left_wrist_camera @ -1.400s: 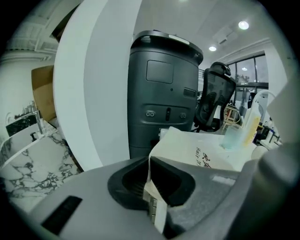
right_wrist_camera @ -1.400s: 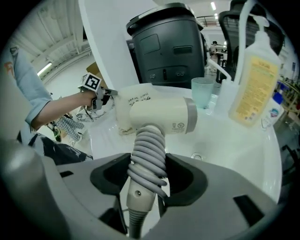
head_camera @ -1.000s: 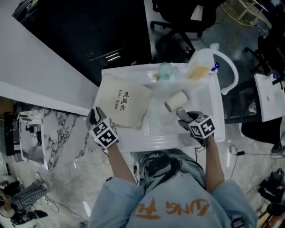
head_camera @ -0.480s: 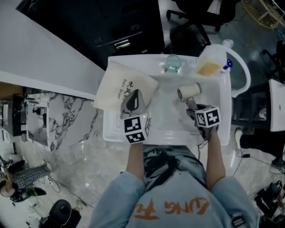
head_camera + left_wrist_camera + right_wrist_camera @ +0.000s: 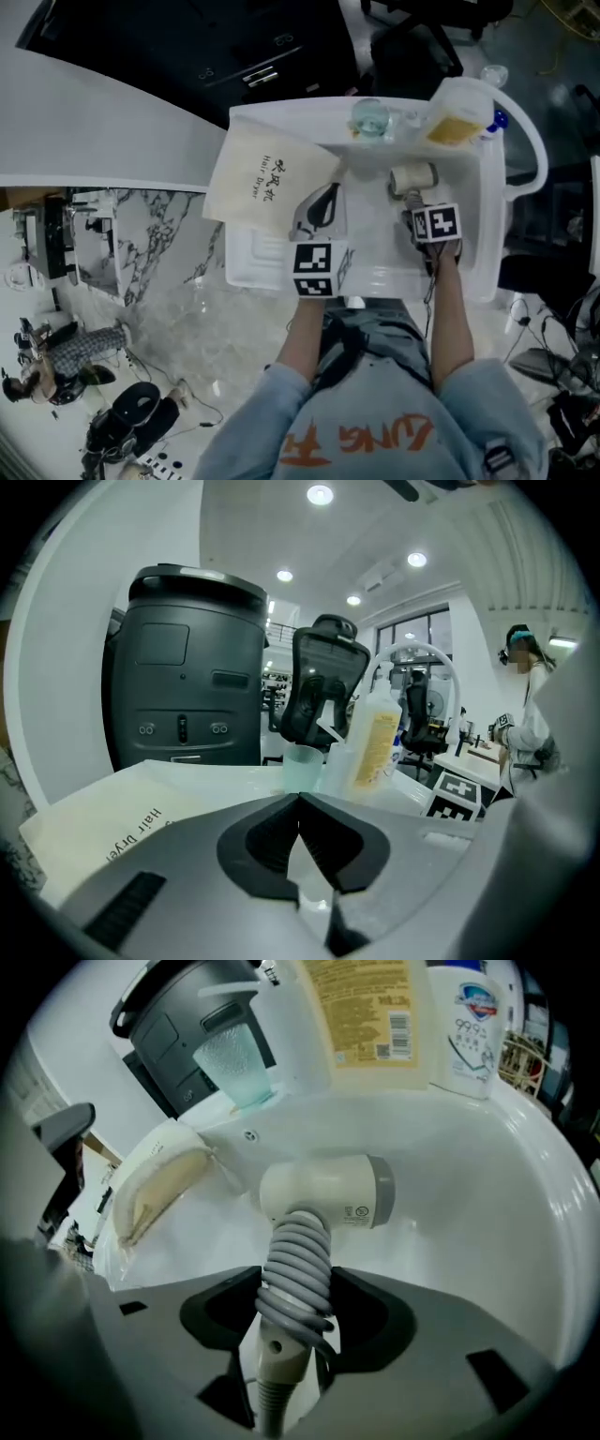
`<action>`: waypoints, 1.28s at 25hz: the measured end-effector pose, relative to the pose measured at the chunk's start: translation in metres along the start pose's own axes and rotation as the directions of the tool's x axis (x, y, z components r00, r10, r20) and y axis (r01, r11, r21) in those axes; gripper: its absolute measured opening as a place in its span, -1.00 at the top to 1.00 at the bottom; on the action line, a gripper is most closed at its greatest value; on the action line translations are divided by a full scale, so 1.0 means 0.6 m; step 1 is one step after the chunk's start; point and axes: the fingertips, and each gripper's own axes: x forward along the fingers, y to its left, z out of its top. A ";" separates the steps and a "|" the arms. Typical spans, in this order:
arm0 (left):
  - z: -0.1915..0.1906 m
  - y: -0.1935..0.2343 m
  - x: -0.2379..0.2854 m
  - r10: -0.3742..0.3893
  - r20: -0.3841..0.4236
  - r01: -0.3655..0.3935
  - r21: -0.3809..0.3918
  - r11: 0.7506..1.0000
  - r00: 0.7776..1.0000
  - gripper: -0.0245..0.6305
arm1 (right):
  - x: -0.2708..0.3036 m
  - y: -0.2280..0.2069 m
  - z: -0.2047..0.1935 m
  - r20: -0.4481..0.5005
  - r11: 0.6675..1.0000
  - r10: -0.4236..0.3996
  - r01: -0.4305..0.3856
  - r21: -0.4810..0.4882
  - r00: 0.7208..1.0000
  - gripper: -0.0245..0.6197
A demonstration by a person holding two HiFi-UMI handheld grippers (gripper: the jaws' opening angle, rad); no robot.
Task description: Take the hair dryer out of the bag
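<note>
The cream hair dryer [image 5: 413, 177] hangs low inside the white sink basin [image 5: 473, 267], its handle wound with grey cord [image 5: 298, 1265]. My right gripper [image 5: 295, 1302] is shut on that wrapped handle, and the dryer's barrel [image 5: 328, 1190] lies crosswise just beyond the jaws. The cream bag [image 5: 267, 183] printed "Hair Dryer" lies flat on the basin's left rim, and its open mouth [image 5: 159, 1180] faces the dryer. My left gripper [image 5: 328, 192] hovers over the basin beside the bag's right edge, shut with nothing between the fingers [image 5: 298, 799].
A pale green cup [image 5: 370, 117] and a clear bottle with a yellow label [image 5: 459, 112] stand on the basin's far rim. A white curved faucet pipe [image 5: 536, 155] arches at the right. A dark cabinet [image 5: 187, 686] stands behind the sink.
My left gripper swung from the bag's near left corner rightward to over the basin, and its jaws shut. The right gripper sank a little with the hair dryer.
</note>
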 end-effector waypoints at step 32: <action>0.071 -0.028 0.015 -0.158 0.063 0.157 0.018 0.987 0.985 0.92 | -0.060 0.033 0.095 0.347 0.969 -0.120 0.033 0.246 0.930 0.62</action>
